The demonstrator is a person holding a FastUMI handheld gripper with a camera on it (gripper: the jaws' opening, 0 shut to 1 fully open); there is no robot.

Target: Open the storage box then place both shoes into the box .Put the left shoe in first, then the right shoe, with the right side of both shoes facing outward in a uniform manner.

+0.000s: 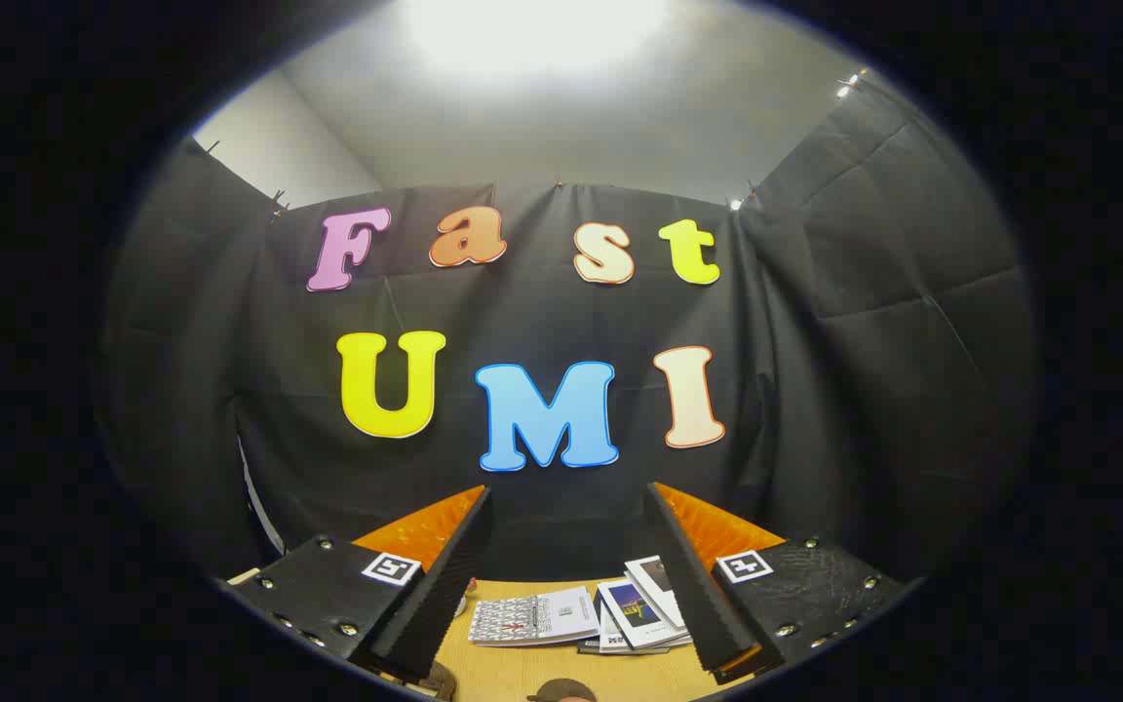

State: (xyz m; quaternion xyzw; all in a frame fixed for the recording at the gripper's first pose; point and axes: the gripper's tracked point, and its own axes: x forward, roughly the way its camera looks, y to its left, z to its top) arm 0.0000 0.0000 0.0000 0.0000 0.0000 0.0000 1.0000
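wooden table (522, 668): light yellow-brown top, seen low at 6 o'clock. booklet (534, 618): lying flat on the table, grey patterned cover with a white panel, at about 6 o'clock, slightly toward 7. stack of magazines (641, 612): fanned and overlapping, just beside the booklet toward 5 o'clock; top cover shows a dark blue picture on white; lower ones partly hidden. dark rounded object (561, 691): at the very near table edge, 6 o'clock, too cut off to identify. ceiling light (532, 29): bright white glow, 12 o'clock.
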